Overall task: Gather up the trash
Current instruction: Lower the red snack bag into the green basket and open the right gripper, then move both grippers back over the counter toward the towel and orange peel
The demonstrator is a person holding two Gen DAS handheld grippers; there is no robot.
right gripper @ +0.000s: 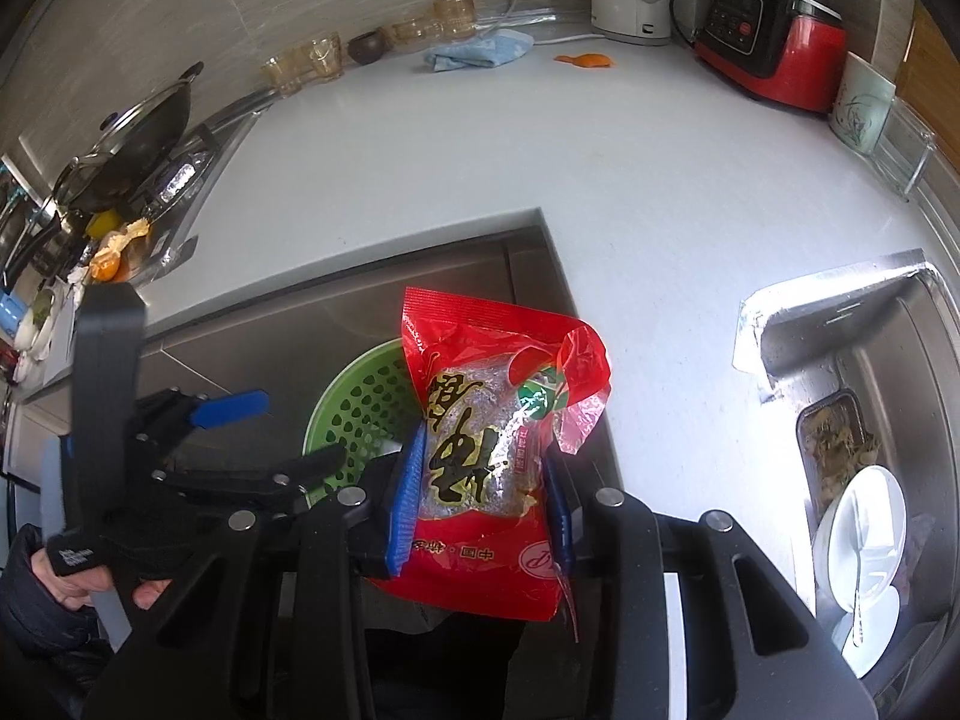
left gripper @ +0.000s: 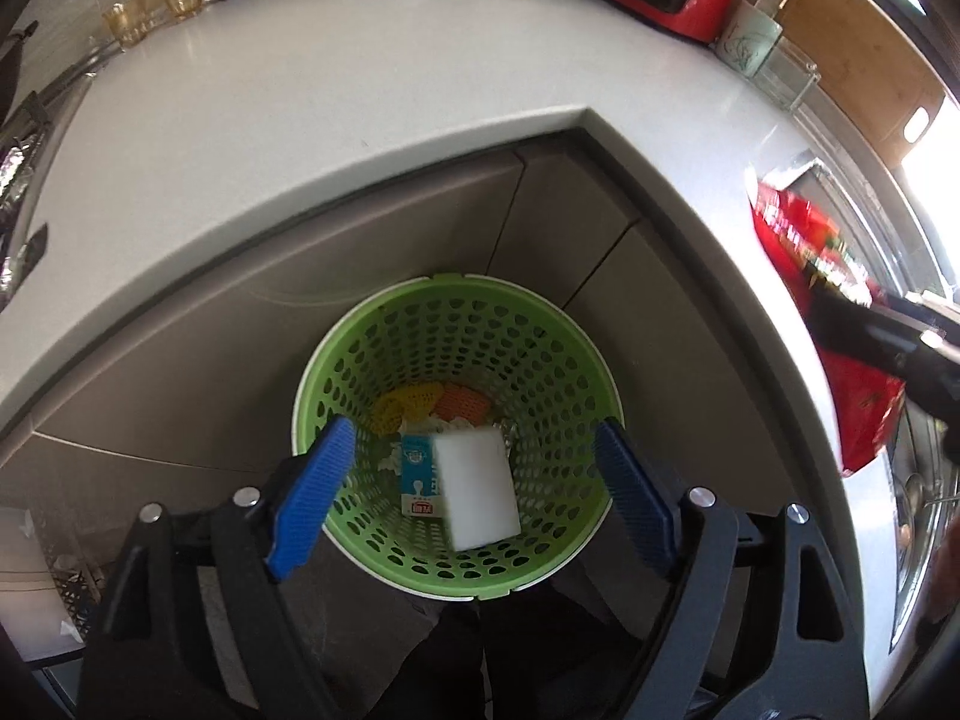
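A green perforated basket (left gripper: 456, 324) stands on the floor below the counter corner. A white sponge block (left gripper: 477, 486) is above or in it, over a blue-and-white carton (left gripper: 418, 477) and yellow and orange netting. My left gripper (left gripper: 468, 498) is open above the basket, blue pads either side of the block and apart from it. My right gripper (right gripper: 480, 480) is shut on a red snack bag (right gripper: 492, 420), held over the counter edge beside the basket (right gripper: 360, 408). The bag also shows in the left wrist view (left gripper: 804, 252).
The white counter (right gripper: 480, 144) carries an orange peel scrap (right gripper: 585, 60), a blue cloth (right gripper: 480, 48), glass cups, a kettle, a red blender and a mug. A sink (right gripper: 870, 420) with dishes lies at right. A stove with a pan sits at left.
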